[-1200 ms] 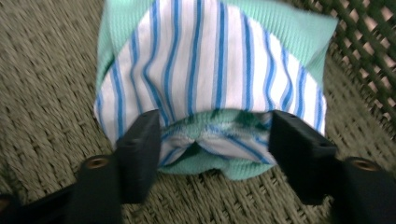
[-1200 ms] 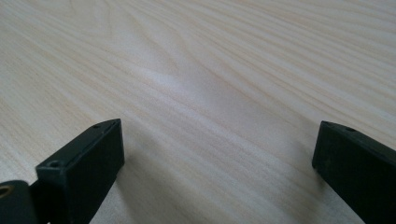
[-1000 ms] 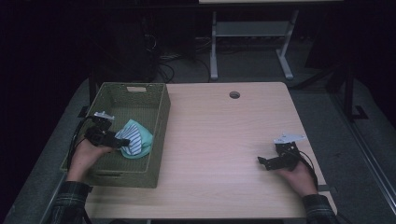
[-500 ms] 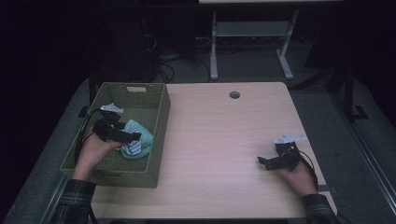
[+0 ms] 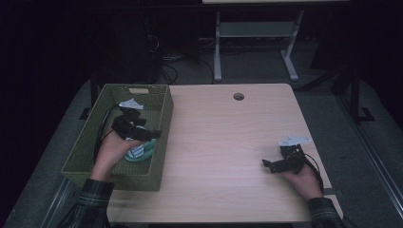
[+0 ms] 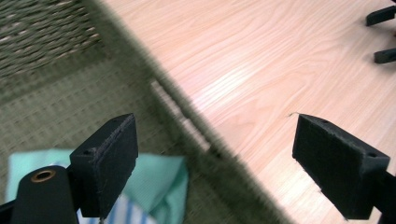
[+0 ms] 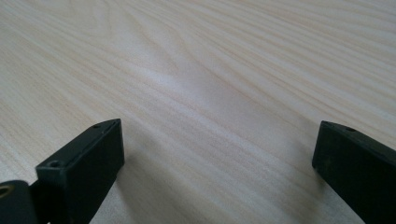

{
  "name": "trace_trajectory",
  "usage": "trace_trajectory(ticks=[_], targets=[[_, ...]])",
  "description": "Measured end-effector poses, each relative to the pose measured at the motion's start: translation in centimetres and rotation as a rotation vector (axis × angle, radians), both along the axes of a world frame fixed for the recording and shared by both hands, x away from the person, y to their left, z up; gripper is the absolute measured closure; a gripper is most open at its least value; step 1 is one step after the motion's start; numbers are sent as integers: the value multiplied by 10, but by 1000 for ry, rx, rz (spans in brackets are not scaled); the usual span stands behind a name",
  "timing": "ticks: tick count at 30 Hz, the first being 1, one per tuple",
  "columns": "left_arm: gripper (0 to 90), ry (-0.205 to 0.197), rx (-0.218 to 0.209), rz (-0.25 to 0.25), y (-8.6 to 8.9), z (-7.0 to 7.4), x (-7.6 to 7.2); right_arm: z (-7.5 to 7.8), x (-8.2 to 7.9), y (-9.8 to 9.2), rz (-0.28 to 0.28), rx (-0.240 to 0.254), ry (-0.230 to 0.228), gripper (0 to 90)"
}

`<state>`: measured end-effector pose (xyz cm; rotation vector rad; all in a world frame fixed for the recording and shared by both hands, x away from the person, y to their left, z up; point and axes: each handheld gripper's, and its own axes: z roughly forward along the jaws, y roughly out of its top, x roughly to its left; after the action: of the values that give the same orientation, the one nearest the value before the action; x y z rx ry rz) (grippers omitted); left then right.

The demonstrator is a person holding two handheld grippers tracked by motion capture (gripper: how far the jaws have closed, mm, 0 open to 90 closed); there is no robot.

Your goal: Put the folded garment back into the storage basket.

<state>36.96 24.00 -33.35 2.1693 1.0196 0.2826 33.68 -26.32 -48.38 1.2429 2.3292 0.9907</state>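
Here, the scene by label:

Cloth: a mint-green cloth [image 5: 140, 151] with white stripes is seen lying on the floor of the basket, near its right wall.

Basket: a green woven basket [image 5: 159, 142] is set on the left part of the bench, its right wall standing between the cloth and the open bench top.

Left hand-held gripper [image 5: 151, 134]: it is held above the cloth inside the basket, jaws wide apart, having just been opening, with nothing between them; nothing is touched.

Right hand-held gripper [image 5: 267, 165]: it is rested low on the bench at the right, well apart from the basket, jaws apart and empty.

Bench [image 5: 228, 142]: pale wood grain, with a round hole [image 5: 238, 96] near the far edge.

Room: a dark floor, tangled cables [image 5: 166, 57] and a white metal stand [image 5: 252, 42] are seen behind.
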Motion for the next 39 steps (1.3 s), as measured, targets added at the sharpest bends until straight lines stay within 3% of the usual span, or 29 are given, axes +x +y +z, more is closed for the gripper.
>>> trace_trajectory(ticks=[7, 18, 24, 31, 39], targets=[[136, -12, -21, -43, -32, 0, -2, 0, 0, 0, -1, 2, 4, 18], [140, -8, -42, -121, -87, -13, -8, 0, 0, 0, -1, 2, 4, 18], [140, 2, -52, -141, -111, -32, -11, 0, 0, 0, -1, 2, 4, 18], [139, 18, -30, -176, -137, -55, -21, 0, 0, 0, -2, 2, 4, 18], [138, 21, 2, -196, -152, -90, -24, 0, 0, 0, 0, 0, 2, 18]])
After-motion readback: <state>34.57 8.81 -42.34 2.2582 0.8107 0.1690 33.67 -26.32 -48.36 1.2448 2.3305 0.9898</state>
